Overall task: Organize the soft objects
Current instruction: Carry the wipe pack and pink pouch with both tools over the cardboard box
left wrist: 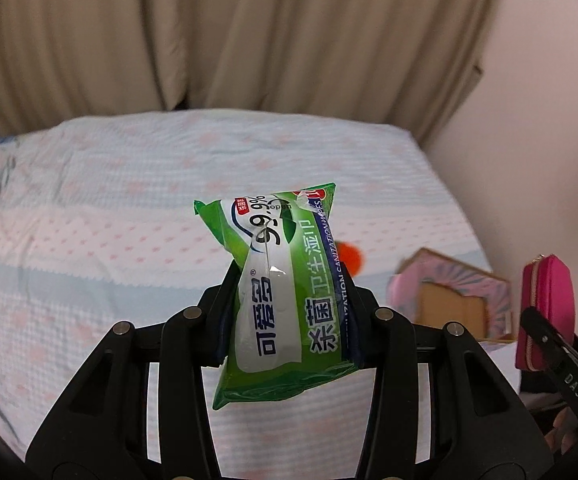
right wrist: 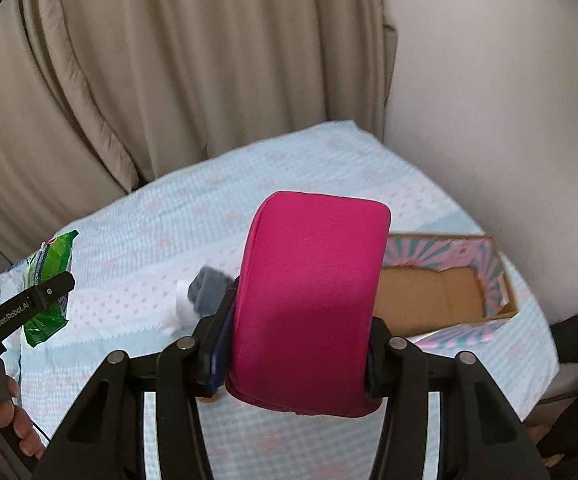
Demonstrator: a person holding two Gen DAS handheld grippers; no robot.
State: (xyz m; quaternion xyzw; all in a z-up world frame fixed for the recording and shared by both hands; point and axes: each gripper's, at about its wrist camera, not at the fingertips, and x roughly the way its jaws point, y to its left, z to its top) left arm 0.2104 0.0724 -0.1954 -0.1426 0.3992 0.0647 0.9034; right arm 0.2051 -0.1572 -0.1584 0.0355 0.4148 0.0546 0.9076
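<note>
My left gripper [left wrist: 289, 280] is shut on a green and white pack of wet wipes [left wrist: 285, 292], held high over the bed [left wrist: 109, 208]. My right gripper [right wrist: 301, 312] is shut on a magenta zip pouch [right wrist: 309, 304], also lifted above the bed [right wrist: 329, 168]. The pouch [left wrist: 545, 312] shows at the right edge of the left wrist view. The wipes pack [right wrist: 49, 276] and the left gripper [right wrist: 65, 280] appear at the left of the right wrist view. An open pink and blue cardboard box [right wrist: 449, 292] lies on the bed to the right, and its floor is bare.
A grey soft item [right wrist: 209, 292] and something white [right wrist: 177, 312] lie on the bed beside the pouch. An orange object [left wrist: 349, 256] peeks out behind the wipes. Beige curtains [left wrist: 249, 40] hang behind the bed, and a pale wall [right wrist: 489, 80] stands to the right. A hand [right wrist: 13, 420] grips the left handle.
</note>
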